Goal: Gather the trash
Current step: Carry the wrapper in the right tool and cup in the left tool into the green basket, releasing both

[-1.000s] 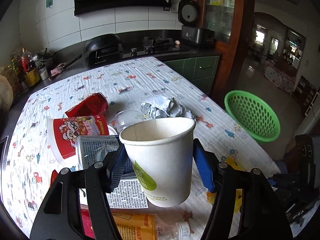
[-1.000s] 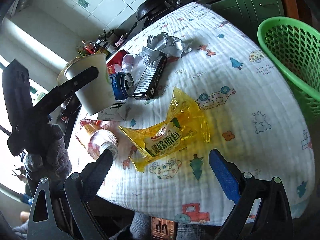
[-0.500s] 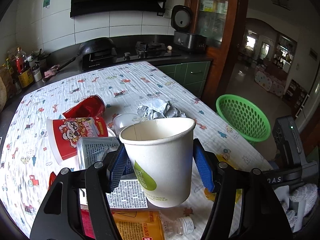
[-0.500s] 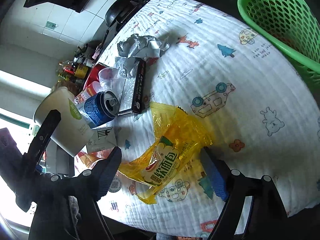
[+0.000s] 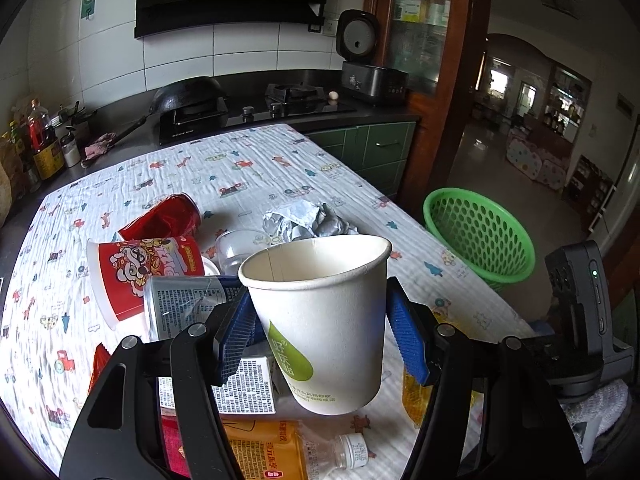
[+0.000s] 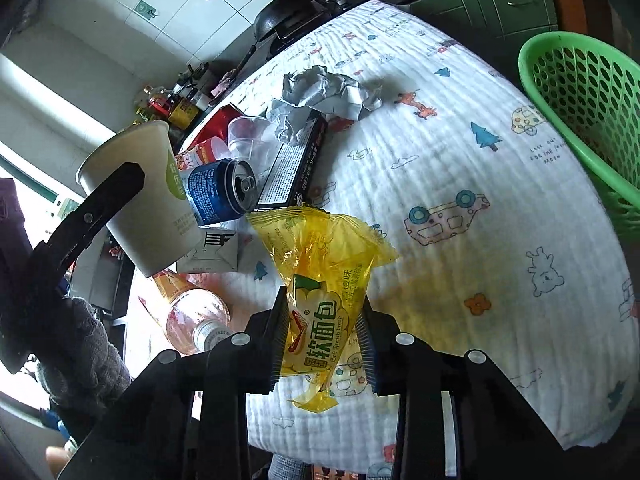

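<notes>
Left claw [image 5: 320, 332] clamped on paper cup [image 5: 320, 316], lifted off counter [image 6: 460, 152]. Right claw [image 6: 322, 336] pinching yellow wrapper [image 6: 320, 280]. We keep cup upright, carry both to green basket [image 6: 584, 92] ahead-right.

The cup [image 5: 324, 320] hides most of the blue can [image 5: 188, 308] and the carton [image 5: 240, 384] behind it. The bottle [image 5: 280, 454] below the cup runs off the lower edge. The basket [image 6: 588, 108] is cut by the right edge; its contents cannot be made out.
</notes>
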A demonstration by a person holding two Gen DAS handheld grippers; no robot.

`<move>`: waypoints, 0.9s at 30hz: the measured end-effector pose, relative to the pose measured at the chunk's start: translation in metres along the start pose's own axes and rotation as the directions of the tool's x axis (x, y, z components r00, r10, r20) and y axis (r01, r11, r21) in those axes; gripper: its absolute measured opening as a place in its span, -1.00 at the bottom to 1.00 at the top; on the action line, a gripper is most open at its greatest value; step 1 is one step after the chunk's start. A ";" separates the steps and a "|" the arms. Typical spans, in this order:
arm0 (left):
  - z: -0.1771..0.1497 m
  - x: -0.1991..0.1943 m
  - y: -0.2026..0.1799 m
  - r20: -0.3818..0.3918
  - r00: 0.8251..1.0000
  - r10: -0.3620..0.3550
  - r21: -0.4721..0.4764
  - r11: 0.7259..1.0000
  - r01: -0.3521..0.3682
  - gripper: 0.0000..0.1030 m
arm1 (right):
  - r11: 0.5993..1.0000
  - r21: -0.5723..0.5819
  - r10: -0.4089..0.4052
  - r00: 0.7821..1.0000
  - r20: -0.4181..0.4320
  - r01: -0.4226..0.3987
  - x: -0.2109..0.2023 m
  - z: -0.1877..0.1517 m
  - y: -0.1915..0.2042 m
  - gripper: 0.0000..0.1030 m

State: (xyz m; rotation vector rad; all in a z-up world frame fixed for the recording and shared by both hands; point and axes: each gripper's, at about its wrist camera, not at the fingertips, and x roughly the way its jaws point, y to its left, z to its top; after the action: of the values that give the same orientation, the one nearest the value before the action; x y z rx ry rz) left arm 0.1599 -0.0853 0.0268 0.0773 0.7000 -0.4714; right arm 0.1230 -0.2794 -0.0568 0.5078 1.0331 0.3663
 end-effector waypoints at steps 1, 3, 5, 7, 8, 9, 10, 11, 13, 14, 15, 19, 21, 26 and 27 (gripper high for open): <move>0.001 0.000 -0.002 -0.001 1.000 0.002 0.001 1.000 -0.002 0.22 | 1.000 -0.009 0.000 1.000 0.004 0.000 -0.001 0.000 0.000 -0.41; 0.002 0.000 -0.005 -0.003 1.000 0.003 0.001 1.000 -0.003 0.22 | 1.000 -0.027 0.008 1.000 0.012 -0.008 -0.006 -0.001 0.001 -0.45; 0.005 -0.001 -0.009 -0.002 1.000 0.002 0.002 1.000 -0.002 0.22 | 0.999 -0.045 0.008 1.000 0.026 -0.007 -0.012 -0.002 0.002 -0.45; 0.008 -0.002 -0.013 -0.001 1.000 0.002 0.005 1.000 -0.002 0.22 | 0.998 -0.063 0.009 0.999 0.044 -0.006 -0.019 -0.002 0.003 -0.46; 0.009 -0.003 -0.016 0.000 1.000 0.001 0.007 1.000 -0.001 0.22 | 0.998 -0.069 0.009 0.998 0.055 -0.006 -0.023 -0.002 0.002 -0.46; 0.011 -0.004 -0.018 0.001 1.000 0.001 0.009 1.000 -0.001 0.22 | 0.997 -0.072 0.010 0.998 0.065 -0.005 -0.028 -0.002 0.001 -0.46; 0.012 -0.005 -0.022 0.002 1.000 0.000 0.012 1.000 0.000 0.22 | 0.997 -0.075 0.010 0.997 0.075 -0.004 -0.031 -0.001 -0.001 -0.46; 0.014 -0.005 -0.025 0.003 1.000 -0.002 0.015 1.000 0.002 0.22 | 0.997 -0.076 0.009 0.997 0.083 -0.003 -0.035 0.000 -0.003 -0.46; 0.017 -0.004 -0.033 -0.001 1.000 -0.010 0.022 1.000 0.010 0.22 | 0.997 -0.073 0.010 0.995 0.101 -0.003 -0.045 0.002 -0.011 -0.46; 0.019 -0.002 -0.037 -0.004 1.000 -0.014 0.026 1.000 0.014 0.22 | 0.998 -0.070 0.009 0.994 0.110 -0.001 -0.050 0.003 -0.016 -0.46; 0.021 -0.001 -0.041 -0.008 1.000 -0.018 0.029 0.999 0.018 0.22 | 0.998 -0.065 0.005 0.993 0.122 0.003 -0.055 0.005 -0.021 -0.46; 0.030 0.012 -0.057 -0.028 0.999 -0.037 0.035 0.999 0.038 0.22 | 0.999 -0.039 -0.017 0.986 0.169 0.024 -0.076 0.016 -0.048 -0.46; 0.036 0.021 -0.068 -0.041 0.998 -0.055 0.038 0.998 0.056 0.22 | 0.999 -0.023 -0.041 0.980 0.194 0.046 -0.087 0.023 -0.064 -0.46; 0.053 0.046 -0.096 -0.064 0.994 -0.092 0.062 0.993 0.096 0.22 | 0.990 0.029 -0.141 0.956 0.257 0.138 -0.112 0.048 -0.111 -0.46; 0.058 0.052 -0.102 -0.067 0.993 -0.099 0.068 0.992 0.104 0.22 | 0.986 0.038 -0.166 0.949 0.268 0.161 -0.115 0.054 -0.121 -0.46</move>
State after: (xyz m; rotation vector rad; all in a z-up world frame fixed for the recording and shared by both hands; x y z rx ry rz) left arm 0.1837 -0.2098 0.0471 0.1251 0.7517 -0.5937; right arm 0.1228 -0.4505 -0.0200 0.4682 0.8061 0.1358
